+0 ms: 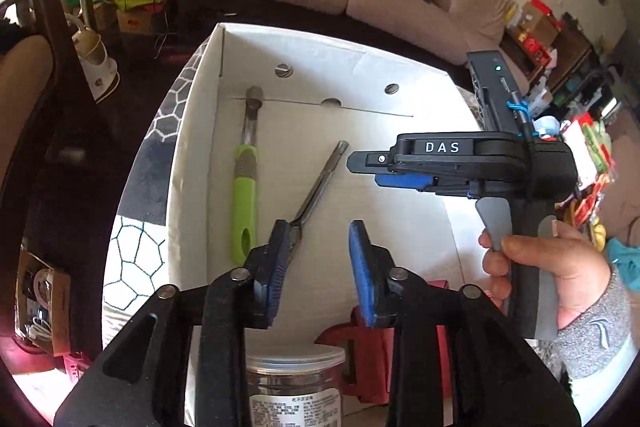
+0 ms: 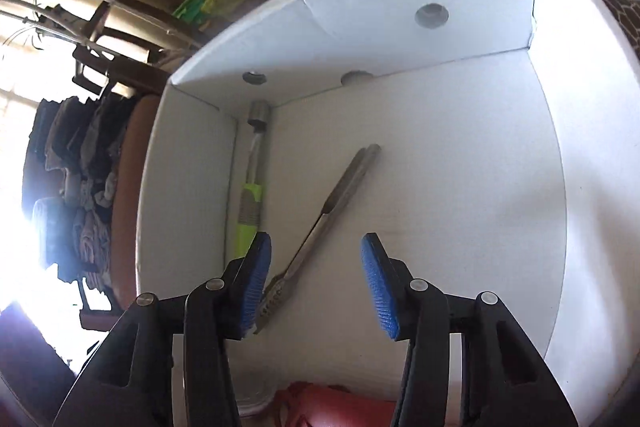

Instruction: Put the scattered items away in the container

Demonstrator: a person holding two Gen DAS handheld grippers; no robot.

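White cardboard box (image 2: 580, 155) holds a green-handled metal corer (image 2: 251, 199) along its left wall and steel tongs (image 2: 324, 215) lying diagonally. Left hand-held gripper (image 1: 318, 275) and right hand-held gripper (image 2: 316, 287) both hover above with jaws apart, empty.

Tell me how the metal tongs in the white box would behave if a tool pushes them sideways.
The metal tongs look stiff and thin, so they would probably slide, not bend. They lie flat on the smooth floor of the white box, so rolling seems unlikely. The polished arms may be slippery to pinch.
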